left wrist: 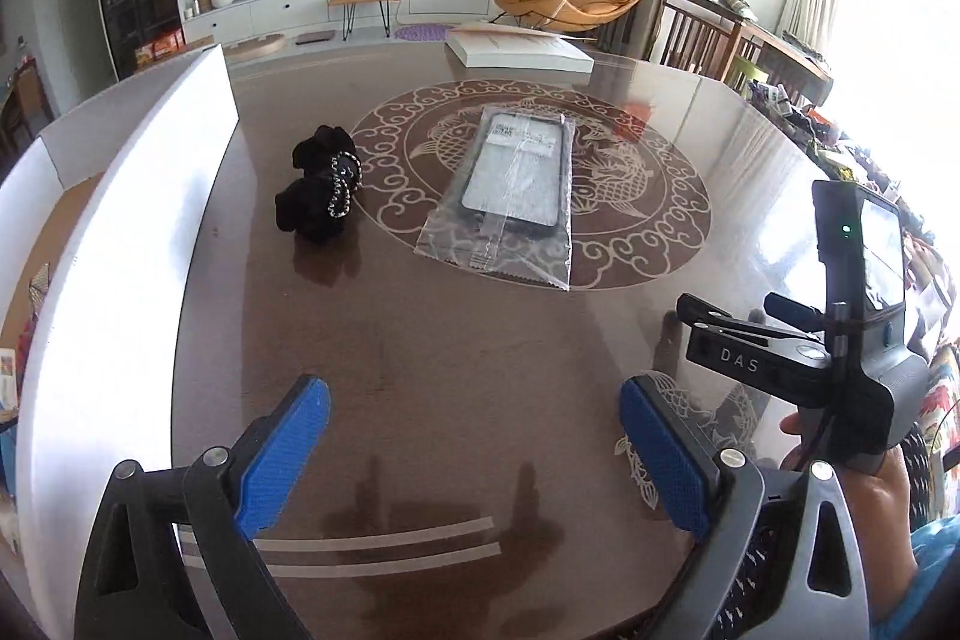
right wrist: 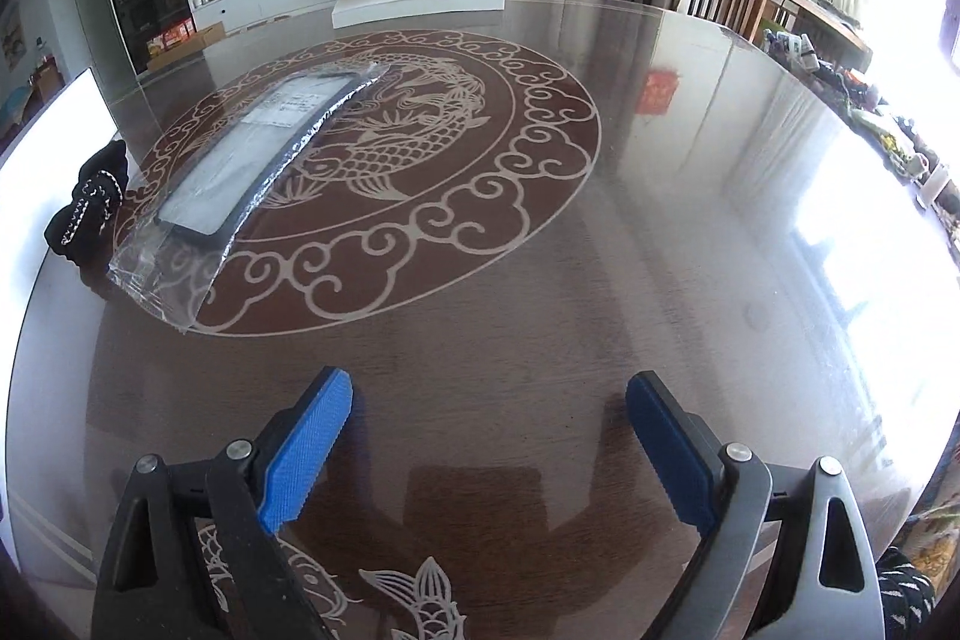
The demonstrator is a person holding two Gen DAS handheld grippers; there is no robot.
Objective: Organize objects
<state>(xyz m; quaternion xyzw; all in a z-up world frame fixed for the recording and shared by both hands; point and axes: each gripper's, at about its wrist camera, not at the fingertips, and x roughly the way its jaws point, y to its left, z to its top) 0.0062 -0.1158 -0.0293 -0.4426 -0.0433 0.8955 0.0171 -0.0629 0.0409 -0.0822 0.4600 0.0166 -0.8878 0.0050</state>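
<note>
Both grippers spread wide, holding nothing: left gripper [left wrist: 474, 451], right gripper [right wrist: 489, 451]. On the glossy dark wood desk [left wrist: 480, 340]: 1 black phone case in clear plastic bag [left wrist: 510, 187] centre frame, 1 black fabric scrunchie bundle [left wrist: 321, 190] just left of it, 1 white open box [left wrist: 126, 220] at left edge

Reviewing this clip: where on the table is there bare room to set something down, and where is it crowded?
Bare tabletop runs from the fish medallion right to the table edge, and in front of both open grippers, left and right. Crowded on the left: black scrunchie between white box and bagged phone case.
</note>
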